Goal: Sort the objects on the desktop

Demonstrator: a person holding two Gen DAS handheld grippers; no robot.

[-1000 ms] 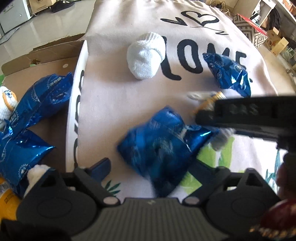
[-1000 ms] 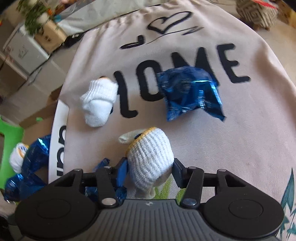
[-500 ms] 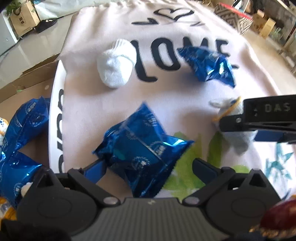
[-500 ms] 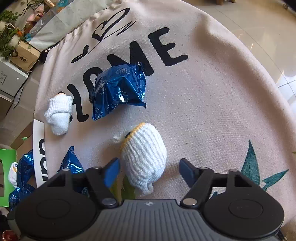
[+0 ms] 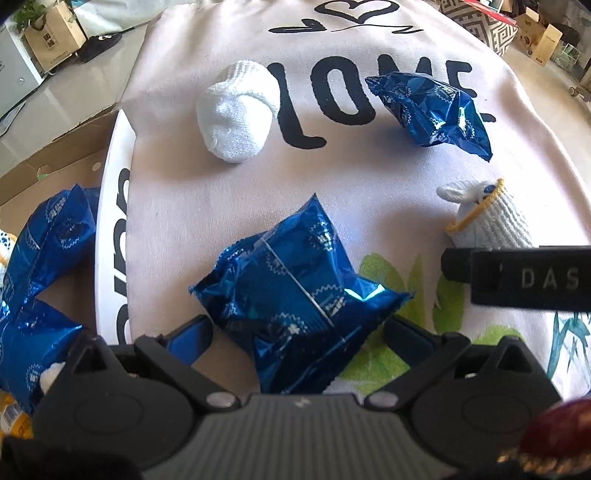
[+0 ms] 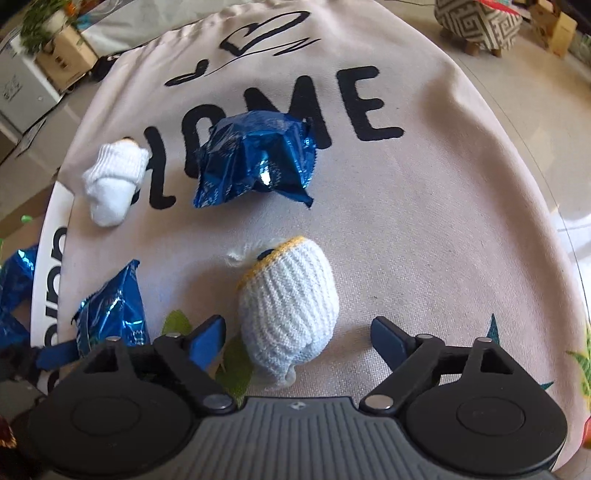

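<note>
A blue foil snack packet [image 5: 291, 295] lies on the cream HOME cloth [image 6: 424, 221] between the wide-apart fingers of my left gripper [image 5: 297, 325], which is open; the pads do not press it. My right gripper [image 6: 297, 326] is opening around a rolled white glove with a yellow cuff [image 6: 288, 302], which rests on the cloth free of both pads. That glove [image 5: 491, 221] also shows in the left wrist view, beside the right gripper's black finger [image 5: 517, 277]. Farther off lie a second blue packet [image 6: 255, 158] and a plain white rolled glove [image 6: 110, 184].
A cardboard box [image 5: 55, 162] left of the table holds more blue packets [image 5: 48, 240] and white rolls. A white strip with black letters [image 5: 114, 221] edges the cloth there. A patterned stool [image 6: 480, 22] and cartons [image 5: 51, 33] stand on the floor beyond.
The right jaws, shut on the yellow-cuffed glove before, have spread and let it go onto the cloth. The left jaws widened, and the blurred blue packet has settled between them.
</note>
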